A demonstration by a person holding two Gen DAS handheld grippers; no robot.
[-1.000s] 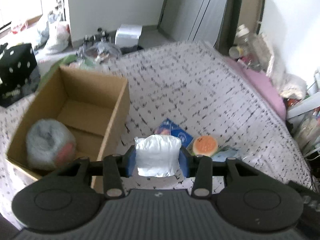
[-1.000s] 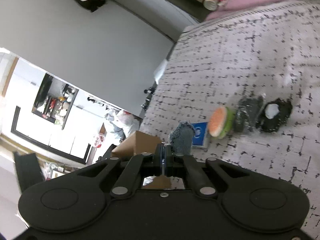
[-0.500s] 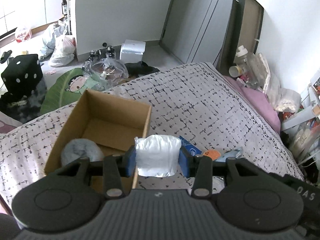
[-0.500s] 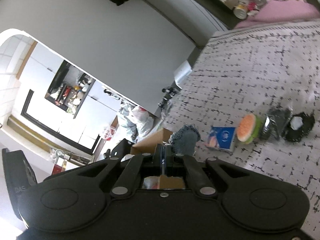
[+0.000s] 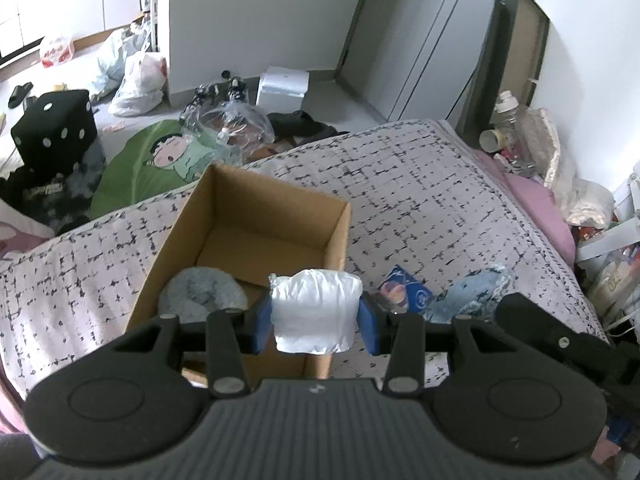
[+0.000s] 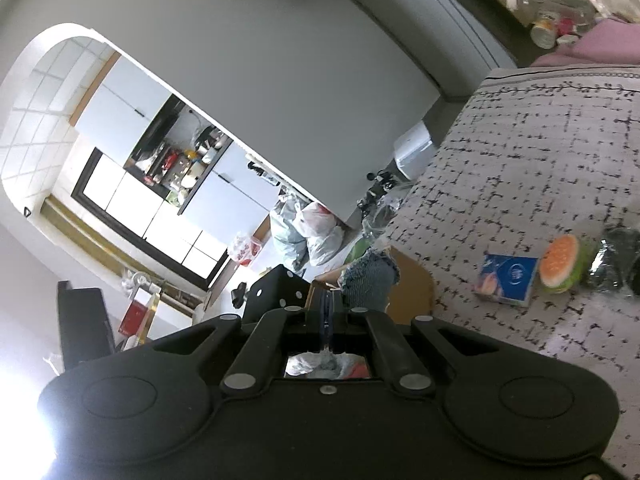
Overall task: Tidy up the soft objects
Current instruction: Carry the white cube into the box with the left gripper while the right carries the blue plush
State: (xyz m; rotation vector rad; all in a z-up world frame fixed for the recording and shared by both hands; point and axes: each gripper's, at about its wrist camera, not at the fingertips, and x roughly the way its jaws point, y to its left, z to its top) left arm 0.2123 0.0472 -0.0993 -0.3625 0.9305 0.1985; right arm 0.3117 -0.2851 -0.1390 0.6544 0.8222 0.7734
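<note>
The left gripper (image 5: 316,322) hung above the near edge of the cardboard box (image 5: 256,240) on the bed (image 5: 440,200), its blue fingers (image 5: 260,322) clamped on a white soft bundle (image 5: 315,316). The right gripper (image 6: 329,312), tilted steeply, had its fingers pressed together on a denim-blue cloth (image 6: 370,280). A grey fluffy item (image 5: 202,294) lay inside the box. Compared with a second earlier, the left gripper had risen, the box appearing smaller and farther right.
</note>
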